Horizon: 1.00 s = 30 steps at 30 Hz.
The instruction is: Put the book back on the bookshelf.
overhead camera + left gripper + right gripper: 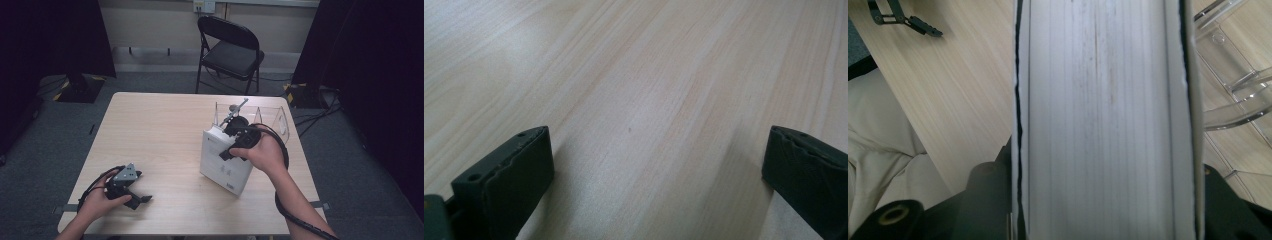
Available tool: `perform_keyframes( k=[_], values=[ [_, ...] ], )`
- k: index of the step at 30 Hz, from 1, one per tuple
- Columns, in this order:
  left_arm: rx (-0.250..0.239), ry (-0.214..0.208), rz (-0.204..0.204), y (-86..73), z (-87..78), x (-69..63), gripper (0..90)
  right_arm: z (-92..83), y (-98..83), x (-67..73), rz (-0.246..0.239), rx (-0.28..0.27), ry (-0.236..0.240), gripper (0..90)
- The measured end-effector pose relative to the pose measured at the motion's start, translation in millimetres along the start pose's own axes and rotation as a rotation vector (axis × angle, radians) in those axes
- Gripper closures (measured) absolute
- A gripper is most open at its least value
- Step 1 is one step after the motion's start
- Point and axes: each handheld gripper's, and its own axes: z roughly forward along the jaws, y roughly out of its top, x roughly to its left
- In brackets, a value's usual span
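Left gripper [131, 192] at seven o'clock on the table [160, 130], jaws wide with nothing between them, right gripper [239, 142] at three o'clock clamping a thick white book [223, 165] tilted off the tabletop, clear plastic rack [272, 117] just behind at one o'clock, folding chair [229, 50] beyond at twelve.

Black grippers [131, 196] trail black cables; one bears a grey plate.

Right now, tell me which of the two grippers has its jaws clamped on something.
The right gripper: its jaws grip the thick white book. The left gripper rests open on the table.
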Motion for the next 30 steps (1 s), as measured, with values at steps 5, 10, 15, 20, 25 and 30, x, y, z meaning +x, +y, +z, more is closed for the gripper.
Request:
perform_keyframes(
  k=[5, 10, 15, 20, 25, 30],
  values=[
    [0.0, 0.0, 0.0, 0.0, 0.0, 0.0, 0.0, -3.5, -4.4, -2.4, 0.007, -0.004, -0.005, 52.2],
    [0.0, 0.0, 0.0, 0.0, 0.0, 0.0, 0.0, -6.0, -9.4, -5.1, 0.016, -0.004, 0.001, 52.2],
    [0.0, 0.0, 0.0, 0.0, 0.0, 0.0, 0.0, -8.0, -15.9, -7.7, 0.031, -0.005, -0.003, 52.2],
    [0.0, 0.0, 0.0, 0.0, 0.0, 0.0, 0.0, -12.0, -21.9, -10.6, 0.04, -0.009, -0.006, 52.2],
    [0.0, 0.0, 0.0, 0.0, 0.0, 0.0, 0.0, -17.7, -27.3, -13.4, 0.056, -0.011, -0.009, 52.3],
    [0.0, 0.0, 0.0, 0.0, 0.0, 0.0, 0.0, -22.1, -32.0, -16.1, 0.064, -0.005, -0.016, 52.2]
  ],
)
